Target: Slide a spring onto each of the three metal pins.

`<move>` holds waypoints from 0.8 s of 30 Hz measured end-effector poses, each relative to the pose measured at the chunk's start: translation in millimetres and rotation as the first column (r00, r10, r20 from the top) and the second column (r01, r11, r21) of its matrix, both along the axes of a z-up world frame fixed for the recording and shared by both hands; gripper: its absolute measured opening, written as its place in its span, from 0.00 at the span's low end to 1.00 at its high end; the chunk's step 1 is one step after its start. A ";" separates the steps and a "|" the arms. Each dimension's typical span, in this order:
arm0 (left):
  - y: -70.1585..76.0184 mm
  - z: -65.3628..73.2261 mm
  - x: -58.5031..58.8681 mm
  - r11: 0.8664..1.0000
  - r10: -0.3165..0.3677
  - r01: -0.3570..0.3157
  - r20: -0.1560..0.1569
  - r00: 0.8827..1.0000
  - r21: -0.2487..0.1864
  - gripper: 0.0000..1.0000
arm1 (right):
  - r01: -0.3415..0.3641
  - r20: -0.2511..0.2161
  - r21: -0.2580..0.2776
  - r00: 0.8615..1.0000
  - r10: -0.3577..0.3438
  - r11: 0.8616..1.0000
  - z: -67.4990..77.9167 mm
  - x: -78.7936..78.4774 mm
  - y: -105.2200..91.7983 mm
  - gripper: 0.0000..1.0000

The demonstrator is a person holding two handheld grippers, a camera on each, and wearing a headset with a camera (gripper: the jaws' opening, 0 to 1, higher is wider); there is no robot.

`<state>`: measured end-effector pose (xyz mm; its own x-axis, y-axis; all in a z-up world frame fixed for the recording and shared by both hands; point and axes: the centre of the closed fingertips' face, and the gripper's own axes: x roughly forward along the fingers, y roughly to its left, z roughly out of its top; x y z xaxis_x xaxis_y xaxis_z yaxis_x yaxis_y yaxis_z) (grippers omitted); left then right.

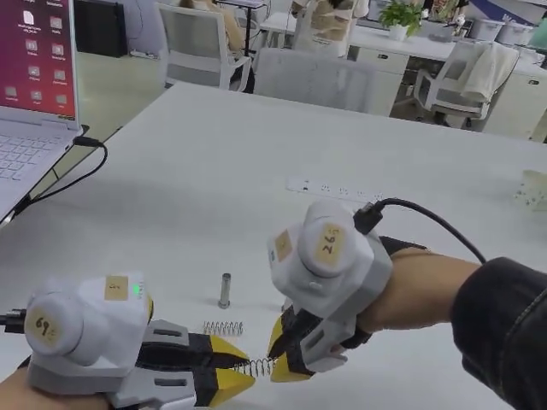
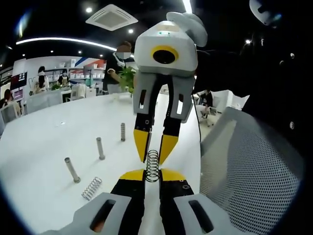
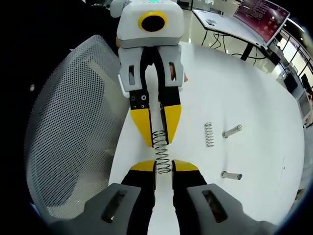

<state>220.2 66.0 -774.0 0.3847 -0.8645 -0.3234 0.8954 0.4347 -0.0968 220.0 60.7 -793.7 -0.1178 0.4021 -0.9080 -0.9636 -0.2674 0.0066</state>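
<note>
At six o'clock, left gripper [image 1: 244, 374] and right gripper [image 1: 279, 359] both pinch the spring [image 1: 258, 367]; best free one end, aiming at the eleven o'clock pin [image 1: 225, 290].

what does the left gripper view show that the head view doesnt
Left gripper view adds: all three pins upright in a row, near pin, middle pin and far pin, plus a mesh chair back on its right.

Head view adds: an open laptop at the table's left edge and a power strip farther up the table.

Both: the left gripper and right gripper each clamp one end of the held spring; a loose spring lies flat; a single pin stands nearby.
</note>
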 end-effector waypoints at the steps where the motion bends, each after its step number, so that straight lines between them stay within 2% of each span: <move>1: 0.1 0.8 0.1 1.000 0.001 -0.001 0.001 1.000 -0.004 0.02 | 0.001 -0.002 -0.002 1.000 -0.001 1.000 -1.3 0.5 -0.3 0.10; 6: -0.9 7.0 -1.0 1.000 -0.005 0.005 0.007 1.000 -0.027 0.02 | 0.009 -0.018 -0.008 1.000 -0.009 1.000 -7.9 -0.5 -2.7 0.11; 10: -1.6 9.1 -1.4 0.999 -0.005 0.005 0.000 1.000 -0.046 0.02 | 0.011 -0.027 -0.014 1.000 -0.012 1.000 -11.9 -0.8 -5.6 0.10; 13: -1.5 8.3 -1.5 0.999 -0.004 0.004 -0.003 1.000 -0.044 0.02 | 0.011 -0.026 -0.005 1.000 -0.011 1.000 -11.0 -0.6 -5.1 0.09; 24: -0.7 5.1 -0.7 1.000 -0.004 0.004 0.003 1.000 -0.024 0.02 | 0.027 -0.028 0.047 0.999 -0.026 0.999 11.6 -1.7 2.7 0.09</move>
